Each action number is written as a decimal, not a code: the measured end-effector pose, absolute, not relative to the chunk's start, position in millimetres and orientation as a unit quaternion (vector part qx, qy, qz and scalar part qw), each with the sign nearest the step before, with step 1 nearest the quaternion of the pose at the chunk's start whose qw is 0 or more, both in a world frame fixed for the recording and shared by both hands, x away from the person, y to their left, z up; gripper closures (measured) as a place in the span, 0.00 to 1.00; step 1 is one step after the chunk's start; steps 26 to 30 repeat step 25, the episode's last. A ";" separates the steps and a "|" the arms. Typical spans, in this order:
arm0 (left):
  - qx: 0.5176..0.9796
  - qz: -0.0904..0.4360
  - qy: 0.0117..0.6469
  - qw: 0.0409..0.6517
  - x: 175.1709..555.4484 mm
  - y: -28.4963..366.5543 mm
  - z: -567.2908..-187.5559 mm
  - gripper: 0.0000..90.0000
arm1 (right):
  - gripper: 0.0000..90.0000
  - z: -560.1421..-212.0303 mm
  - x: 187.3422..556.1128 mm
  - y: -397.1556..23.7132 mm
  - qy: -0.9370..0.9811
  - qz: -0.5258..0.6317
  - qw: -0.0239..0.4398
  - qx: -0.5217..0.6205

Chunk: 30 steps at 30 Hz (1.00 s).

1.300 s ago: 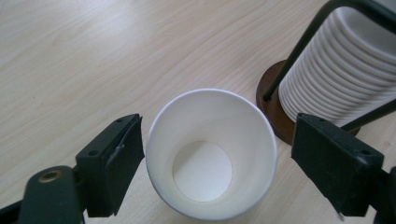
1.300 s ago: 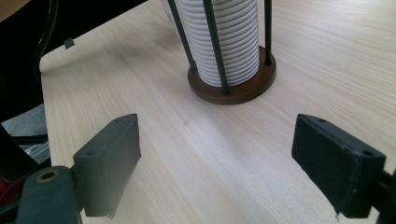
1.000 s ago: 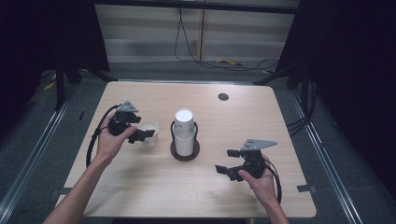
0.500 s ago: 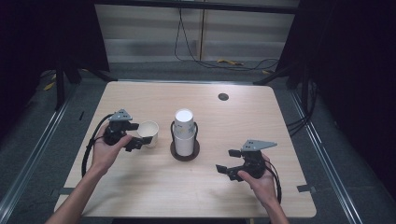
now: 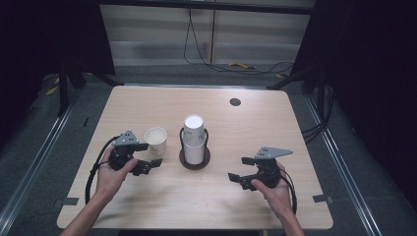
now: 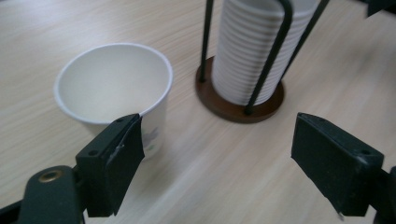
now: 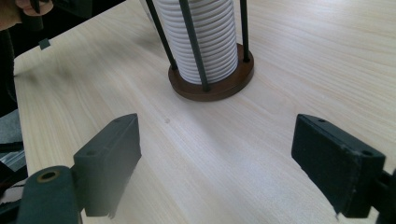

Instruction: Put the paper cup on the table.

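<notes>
Nearest to us, at the front edge of the table (image 5: 206, 206), our two hands come in from below, each with a tool. Our right tool (image 5: 243, 169) hangs low over the bare wood at the right side, its jaws wide apart with nothing between them; in the right gripper view they point toward the brown base of the cup holder (image 7: 212, 86). Our left tool (image 5: 147, 156) is at the left side, a little farther forward, and its jaws are also spread apart and hold nothing. In the left gripper view, one jaw stands just in front of the single paper cup (image 6: 114, 88), and we cannot tell if it touches the cup.

Beyond the tools, this white cup (image 5: 156, 139) stands upright on the table with its mouth up, just beside the holder (image 5: 194, 160). The holder carries a tall stack of white cups (image 5: 193, 137) between thin black rods, near the middle of the table. Farther away, near the back edge, there is a small dark round spot (image 5: 235, 102) in the wood.
</notes>
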<state>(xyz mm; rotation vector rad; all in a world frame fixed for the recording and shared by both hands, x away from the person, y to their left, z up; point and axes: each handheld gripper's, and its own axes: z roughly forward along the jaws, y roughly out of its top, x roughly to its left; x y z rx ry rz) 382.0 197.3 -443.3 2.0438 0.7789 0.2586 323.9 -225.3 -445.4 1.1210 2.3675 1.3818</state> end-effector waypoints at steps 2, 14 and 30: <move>0.826 0.092 0.323 0.453 379.9 199.5 -446.6 0.19 | 0.17 -445.6 324.0 -225.6 0.796 0.465 0.090 0.377; 0.819 0.059 0.335 0.463 353.5 198.0 -476.5 0.18 | 0.17 -449.6 324.3 -223.7 0.798 0.462 0.086 0.377; 0.828 0.078 0.327 0.449 343.9 196.7 -488.8 0.18 | 0.16 -457.4 325.0 -221.2 0.796 0.455 0.089 0.390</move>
